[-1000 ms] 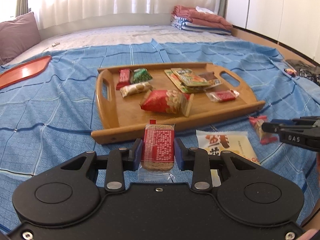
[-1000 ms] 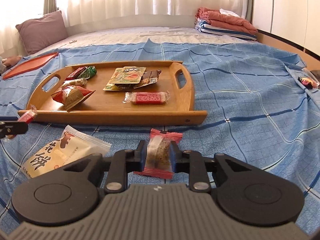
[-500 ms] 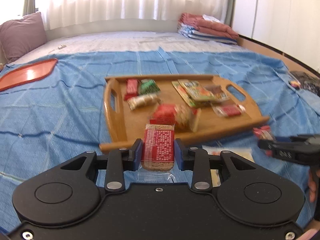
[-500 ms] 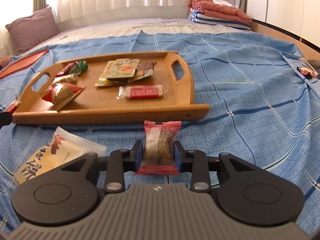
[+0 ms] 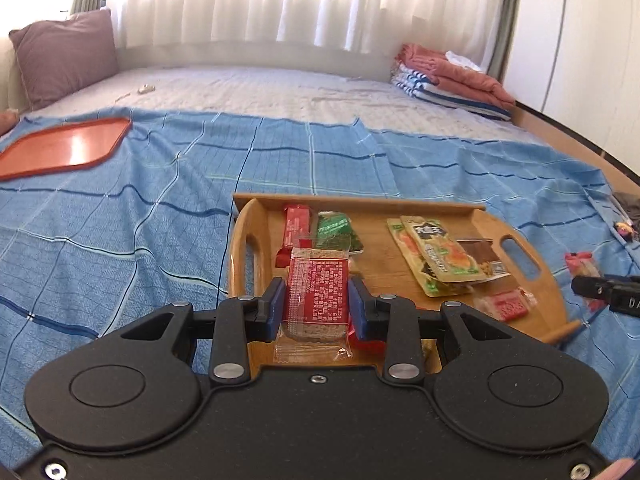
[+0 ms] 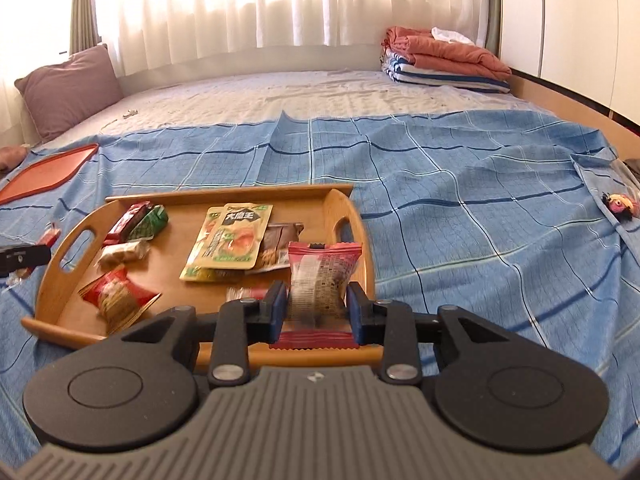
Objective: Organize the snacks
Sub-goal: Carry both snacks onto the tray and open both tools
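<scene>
**Two wrapped snacks held over the wooden tray**

The red-labelled cracker bar sits upright between the blue pads of the left gripper, which is clamped on its sides; its clear wrapper end hangs below the pads. In this view the bar hangs over the near left part of the wooden tray. The pink-wrapped cake is pinched the same way in the right gripper, closed on it, with its crimped red bottom edge below the pads, above the tray's near right corner beside the right handle slot.

On the tray lie a red bar and a green packet at the far left, a pale nut snack and a red triangular packet nearer on the left, two overlapping green-and-orange pouches on a brown chocolate wrapper in the middle, and a small red clear-wrapped sweet near the right.

The tray rests on a blue checked sheet spread across the bed. An orange tray lies far to the left, a mauve pillow behind it, and folded blankets at the far right before white curtains.
</scene>
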Tool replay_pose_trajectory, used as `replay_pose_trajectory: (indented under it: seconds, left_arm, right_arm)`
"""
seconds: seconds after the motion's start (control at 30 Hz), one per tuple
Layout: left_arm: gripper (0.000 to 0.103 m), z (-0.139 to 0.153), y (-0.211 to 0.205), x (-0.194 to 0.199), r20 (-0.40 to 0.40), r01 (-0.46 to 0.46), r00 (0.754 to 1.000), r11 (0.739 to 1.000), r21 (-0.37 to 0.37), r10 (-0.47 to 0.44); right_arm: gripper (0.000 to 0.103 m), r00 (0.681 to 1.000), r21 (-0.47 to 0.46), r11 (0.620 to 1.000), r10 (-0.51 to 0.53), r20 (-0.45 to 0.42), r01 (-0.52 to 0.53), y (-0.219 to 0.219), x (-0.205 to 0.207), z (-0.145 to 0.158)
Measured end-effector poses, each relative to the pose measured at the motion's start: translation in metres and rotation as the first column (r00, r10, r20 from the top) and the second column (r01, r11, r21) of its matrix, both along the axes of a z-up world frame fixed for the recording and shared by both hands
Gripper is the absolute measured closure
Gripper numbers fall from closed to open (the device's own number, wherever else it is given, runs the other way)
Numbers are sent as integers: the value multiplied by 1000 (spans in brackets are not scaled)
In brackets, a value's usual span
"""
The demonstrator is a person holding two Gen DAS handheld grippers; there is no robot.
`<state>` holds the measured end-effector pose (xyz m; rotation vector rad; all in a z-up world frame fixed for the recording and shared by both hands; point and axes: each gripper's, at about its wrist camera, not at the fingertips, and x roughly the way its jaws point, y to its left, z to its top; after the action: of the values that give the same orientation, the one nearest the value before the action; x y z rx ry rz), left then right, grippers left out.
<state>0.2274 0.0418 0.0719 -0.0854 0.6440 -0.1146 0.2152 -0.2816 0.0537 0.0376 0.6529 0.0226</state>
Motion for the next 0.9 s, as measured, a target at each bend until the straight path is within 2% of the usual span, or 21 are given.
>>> replay_pose_trajectory:
  seconds: [0.2,0.43,0.67,0.9]
  left_arm:
    - [71,-19,-7,26,-22,14,1000,998,54,-13]
    - [71,-44,-5,39,-68,20,998,999,43,-17]
    - [71,-56,-7,45,-84,18,996,998,54,-14]
    - [71,-58,-11,49,-82,20,997,998,59,-15]
  right_arm:
    - [66,1000,34,999,-2,-19,3,-8,53,0]
    - [66,998,62,998,-8,-63,12,-7,100,-22]
    - [66,994,85,996,27,-104,-18,0,108,-50]
    - [65,994,86,996,47,-101,-38,-3,105,-54]
